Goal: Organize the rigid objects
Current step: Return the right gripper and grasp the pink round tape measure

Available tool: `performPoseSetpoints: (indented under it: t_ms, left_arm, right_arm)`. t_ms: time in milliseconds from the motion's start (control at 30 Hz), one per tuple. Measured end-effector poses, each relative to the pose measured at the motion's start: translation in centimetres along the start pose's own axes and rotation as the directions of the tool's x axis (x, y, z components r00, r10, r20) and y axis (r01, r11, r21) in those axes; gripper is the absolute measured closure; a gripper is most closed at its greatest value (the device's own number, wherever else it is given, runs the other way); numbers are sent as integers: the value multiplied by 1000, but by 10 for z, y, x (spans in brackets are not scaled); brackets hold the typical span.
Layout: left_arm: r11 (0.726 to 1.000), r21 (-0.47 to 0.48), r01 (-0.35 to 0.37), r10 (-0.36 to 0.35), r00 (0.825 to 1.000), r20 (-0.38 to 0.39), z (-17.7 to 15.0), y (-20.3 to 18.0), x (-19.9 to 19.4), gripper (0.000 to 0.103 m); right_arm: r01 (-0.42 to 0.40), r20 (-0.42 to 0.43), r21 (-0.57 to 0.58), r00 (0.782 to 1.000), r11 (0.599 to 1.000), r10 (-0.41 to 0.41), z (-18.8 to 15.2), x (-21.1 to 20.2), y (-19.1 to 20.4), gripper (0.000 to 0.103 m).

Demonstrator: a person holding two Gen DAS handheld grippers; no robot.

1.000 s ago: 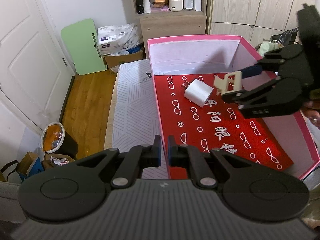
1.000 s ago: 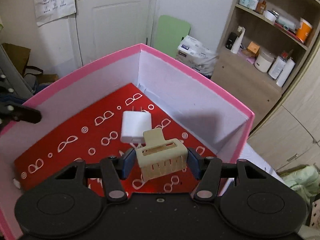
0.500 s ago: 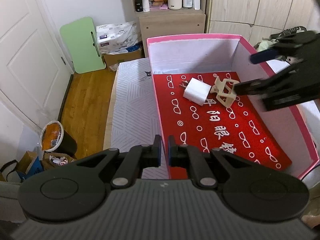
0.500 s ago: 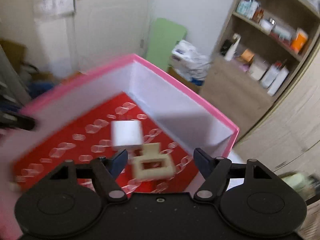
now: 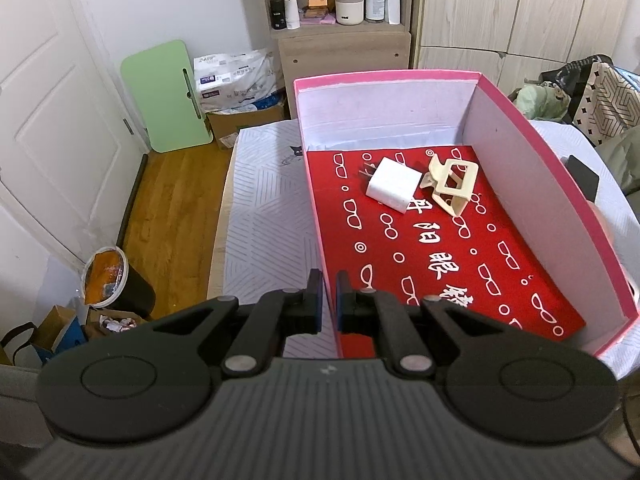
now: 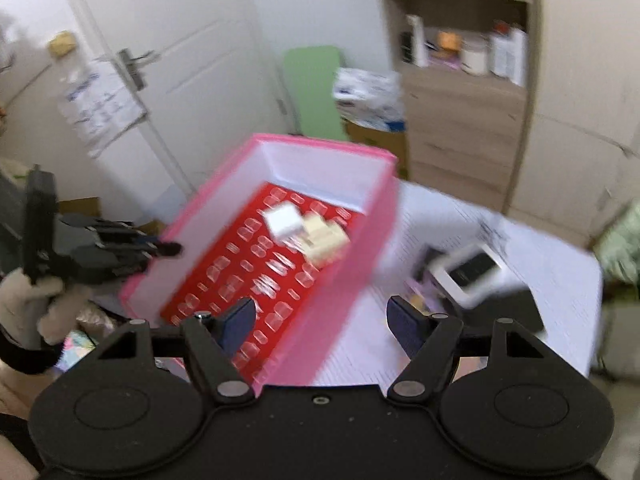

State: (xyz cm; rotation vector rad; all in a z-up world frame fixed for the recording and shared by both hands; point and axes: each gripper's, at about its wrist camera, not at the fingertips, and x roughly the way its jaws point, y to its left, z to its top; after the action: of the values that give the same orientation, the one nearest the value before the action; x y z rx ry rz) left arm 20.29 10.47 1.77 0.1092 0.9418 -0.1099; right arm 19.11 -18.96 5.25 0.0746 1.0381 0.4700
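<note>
Nearest the left wrist camera, the left tongs (image 5: pixel 329 298) were clamped fully closed on the near-left wall of the pink box (image 5: pixel 536 168), steadying it on the bed (image 5: pixel 264 184). Nearest the right wrist camera, the right tongs (image 6: pixel 320 318) stood wide open and empty; their jaws had just been opening, with nothing left between them. Farther in, on the red lining, the cream hair clip (image 5: pixel 450 182) lay released, touching the white charger plug (image 5: pixel 393 185); one second earlier it had been held above that spot. Judged from this, the clip's placement was complete. Right of the box, blurred, a white-framed device (image 6: pixel 474 274) rested on the bed, probably the next item to collect.
</note>
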Motion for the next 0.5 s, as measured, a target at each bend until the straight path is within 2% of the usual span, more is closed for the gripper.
performPoseSetpoints:
  t_ms: [33, 133, 200, 333, 500]
  left_arm:
    - [1000, -1, 4, -4, 1000, -2, 0, 1, 0, 97]
    - [1000, 12, 7, -7, 1000, -7, 1, 1, -1, 97]
    - [1000, 20, 2, -2, 1000, -8, 1, -1, -2, 97]
    - [1000, 25, -11, 11, 1000, -1, 0, -4, -1, 97]
    - [1000, 12, -5, 5, 1000, -3, 0, -3, -1, 97]
  right_arm:
    - [-2, -20, 45, 1000, 999, 3, -6, 1, -8, 26]
    - [-68, -106, 182, 990, 981, 88, -24, 6, -31, 26]
    - [-78, -116, 224, 988, 971, 106, -36, 7, -38, 26]
    - [-42, -92, 234, 994, 971, 65, -60, 9, -43, 25]
    - [59, -8, 220, 998, 974, -59, -96, 20, -45, 24]
